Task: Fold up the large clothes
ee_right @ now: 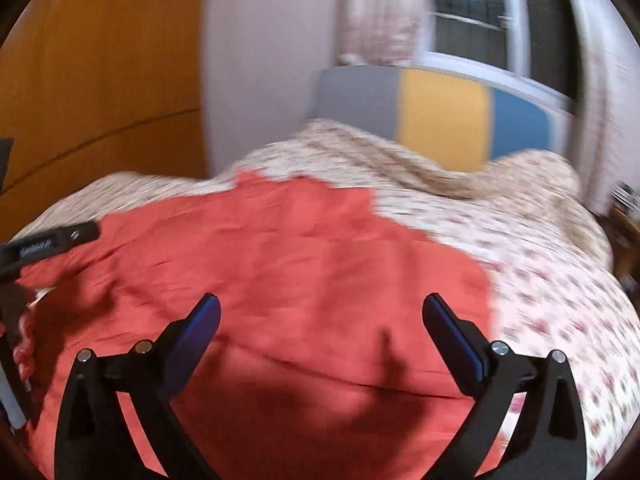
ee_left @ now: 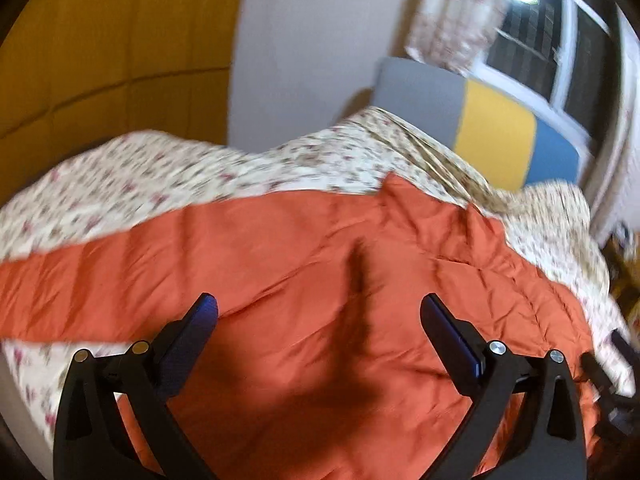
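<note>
A large orange-red garment lies spread flat on a bed with a floral cover. In the left wrist view my left gripper hovers above the cloth, open, its blue pads wide apart with nothing between them. The right wrist view shows the same garment filling the near part of the bed, and my right gripper is open over it, holding nothing. At that view's left edge a black finger of the other gripper reaches over the cloth, with a person's hand below it. Both views are blurred.
A headboard in grey, yellow and blue stands at the far end of the bed. Behind it are a dark window and a patterned curtain. An orange wardrobe stands to the left. Bare floral cover lies right of the garment.
</note>
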Motion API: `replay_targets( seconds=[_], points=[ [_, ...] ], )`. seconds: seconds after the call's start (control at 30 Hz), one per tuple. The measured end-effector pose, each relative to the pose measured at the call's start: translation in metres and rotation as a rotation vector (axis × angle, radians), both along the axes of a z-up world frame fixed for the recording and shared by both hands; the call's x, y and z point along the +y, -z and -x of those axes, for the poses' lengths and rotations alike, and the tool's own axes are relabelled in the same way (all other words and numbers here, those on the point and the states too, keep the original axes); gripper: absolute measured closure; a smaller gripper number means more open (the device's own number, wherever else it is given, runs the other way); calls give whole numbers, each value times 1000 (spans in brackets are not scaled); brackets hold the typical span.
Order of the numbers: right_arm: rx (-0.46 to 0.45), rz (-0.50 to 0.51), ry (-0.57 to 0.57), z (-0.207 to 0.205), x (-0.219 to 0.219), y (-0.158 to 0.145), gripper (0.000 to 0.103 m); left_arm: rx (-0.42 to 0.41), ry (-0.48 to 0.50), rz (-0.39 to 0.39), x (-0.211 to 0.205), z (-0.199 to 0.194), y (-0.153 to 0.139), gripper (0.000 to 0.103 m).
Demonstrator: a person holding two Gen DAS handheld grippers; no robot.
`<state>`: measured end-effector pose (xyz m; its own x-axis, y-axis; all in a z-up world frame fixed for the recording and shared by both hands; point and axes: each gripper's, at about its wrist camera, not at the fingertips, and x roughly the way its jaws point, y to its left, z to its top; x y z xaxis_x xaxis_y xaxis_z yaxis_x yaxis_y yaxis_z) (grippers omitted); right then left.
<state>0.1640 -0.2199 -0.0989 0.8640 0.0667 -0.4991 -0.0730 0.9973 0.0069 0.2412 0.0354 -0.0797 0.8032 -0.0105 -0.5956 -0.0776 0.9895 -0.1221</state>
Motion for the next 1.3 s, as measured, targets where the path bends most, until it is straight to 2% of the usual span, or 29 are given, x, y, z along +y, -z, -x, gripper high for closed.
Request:
replay_targets(
  seconds=[0.1,0.17,0.23,0.27,0.3,0.33,0.4,0.57,0.67,0.73,0.77,0.87,1.0,1.07,1.17,1.3],
  points=[
    [49,2,237,-11,-39,2,2,30,36,-108,-24,-27,16,3],
    [84,-6,369,-18,-61,7,2,107,42,-187,-35,-47,41,3],
    [147,52,475,-27,-77,20,2,180,48,-183,-36,-56,64,3],
    [218,140,540,-38,-80,33,2,180,48,-176,-37,-55,65,3],
    [269,186,566,-44,-83,43,2,179,49,-168,-36,-55,66,3],
    [312,180,565,-48,-87,55,2,179,55,-162,-35,-56,67,3],
    [382,106,550,-56,-100,71,2,186,65,-151,-34,-58,71,3],
    [368,85,549,-48,-102,65,2,193,67,-135,-34,-58,71,3],
    [280,30,546,-37,-103,41,2,194,65,-140,-36,-59,73,3],
    [183,-16,501,-39,-95,20,2,193,63,-147,-37,-58,73,3],
    [162,10,492,-49,-89,13,2,193,63,-146,-37,-58,73,3],
    [176,85,493,-86,-77,11,2,192,64,-141,-37,-57,74,3],
    [227,152,523,-127,-79,36,2,193,64,-139,-36,-58,75,3],
    [259,212,525,-138,-78,56,2,191,68,-134,-36,-57,75,3],
    [279,246,533,-145,-75,66,2,189,69,-132,-35,-58,76,3],
    [294,239,528,-148,-78,73,2,187,69,-132,-34,-58,78,3]
  ],
)
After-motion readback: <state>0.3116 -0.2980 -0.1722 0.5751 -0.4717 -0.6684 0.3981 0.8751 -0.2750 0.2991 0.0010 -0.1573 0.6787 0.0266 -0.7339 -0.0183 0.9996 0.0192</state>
